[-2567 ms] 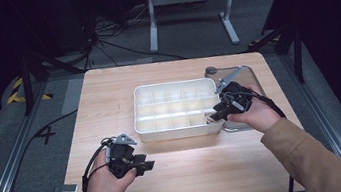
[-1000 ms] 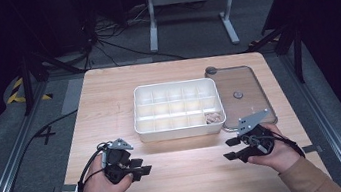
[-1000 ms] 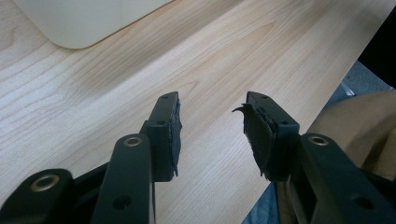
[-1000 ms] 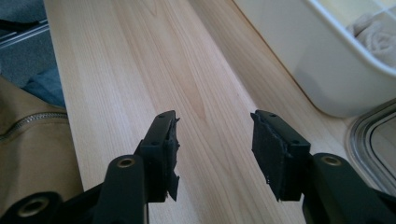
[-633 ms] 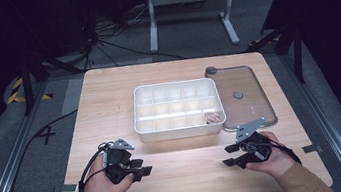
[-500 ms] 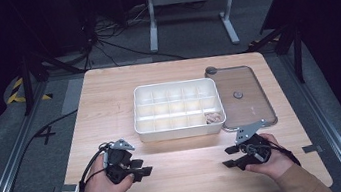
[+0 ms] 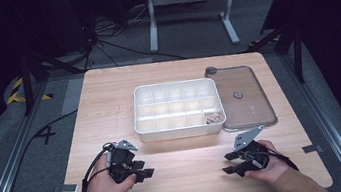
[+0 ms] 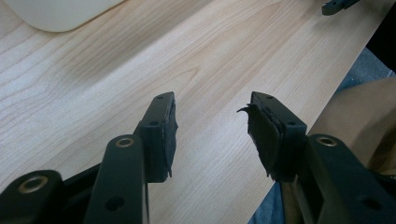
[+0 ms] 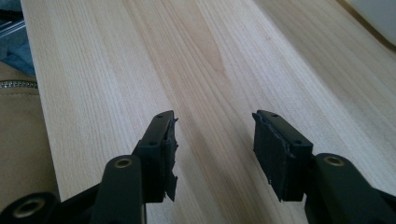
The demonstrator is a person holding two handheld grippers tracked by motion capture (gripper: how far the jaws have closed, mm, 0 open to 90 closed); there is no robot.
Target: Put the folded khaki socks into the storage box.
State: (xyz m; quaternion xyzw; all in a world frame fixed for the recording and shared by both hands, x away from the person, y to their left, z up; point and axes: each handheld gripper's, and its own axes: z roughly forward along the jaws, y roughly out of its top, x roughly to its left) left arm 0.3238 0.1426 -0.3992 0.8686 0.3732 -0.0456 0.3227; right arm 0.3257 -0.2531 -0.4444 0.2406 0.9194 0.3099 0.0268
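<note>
One mark, "4" [image 7: 46,135], on floor left of table [image 7: 109,104].

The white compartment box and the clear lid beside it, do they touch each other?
Cannot tell. In the high view the clear lid lies right against the white compartment box at its right wall, but neither contact nor a gap shows plainly.

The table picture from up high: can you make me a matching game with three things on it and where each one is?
Things:
1. white compartment box
2. clear lid
3. left gripper

Places:
A. lying flat on the table, on the box's right side
B. near the table's front edge, at the left, jaws open
C. in the middle of the table

Pairs: 1-C, 2-A, 3-B
</note>
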